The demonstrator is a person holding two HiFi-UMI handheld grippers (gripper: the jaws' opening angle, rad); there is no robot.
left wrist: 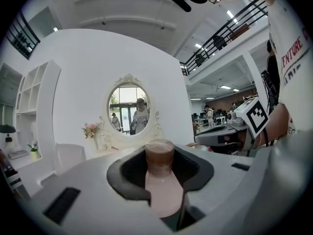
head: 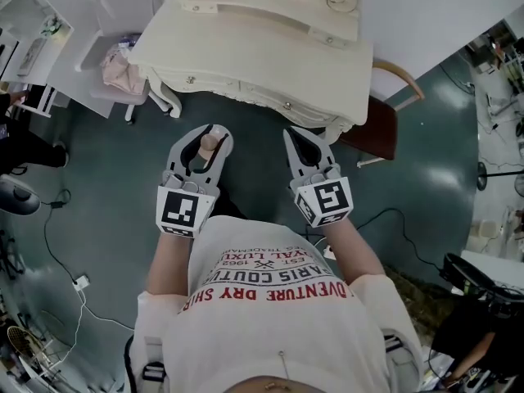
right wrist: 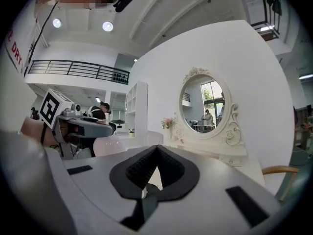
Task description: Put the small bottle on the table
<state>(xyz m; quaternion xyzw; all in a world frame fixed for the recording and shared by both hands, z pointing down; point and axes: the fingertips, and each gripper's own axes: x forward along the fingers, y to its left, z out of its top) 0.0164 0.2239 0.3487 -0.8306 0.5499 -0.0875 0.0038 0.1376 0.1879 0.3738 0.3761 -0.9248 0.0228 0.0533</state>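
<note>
Gripping the small bottle (left wrist: 160, 177) upright between its jaws, the left tool (head: 210, 132) hangs over the dark green floor (head: 98, 195), just short of the front edge of the cream dressing-table worktop (head: 270, 56). The bottle has a pale pink body and a brownish cap, and the left gripper view shows it seated in the black hollow between the jaws, which close on its sides. It is off the worktop and rests on no surface.

Beside it, the right tool (right wrist: 156, 149) is closed with nothing in it: its jaw tips meet, leaving only a heart-shaped gap behind them. Both tools point roughly level toward the dressing table, each carrying its cube of square markers, and they are held apart in front of the person's printed white shirt (head: 278, 301).

An oval mirror (left wrist: 128, 106) in an ornate white frame stands at the back of the worktop, with a small bunch of flowers (left wrist: 90, 129) to its left. A brown chair (head: 378, 128) sits at the worktop's right end, and a white chair (head: 123, 11) bearing a pink cloth (head: 123, 68) stands at its left.
</note>
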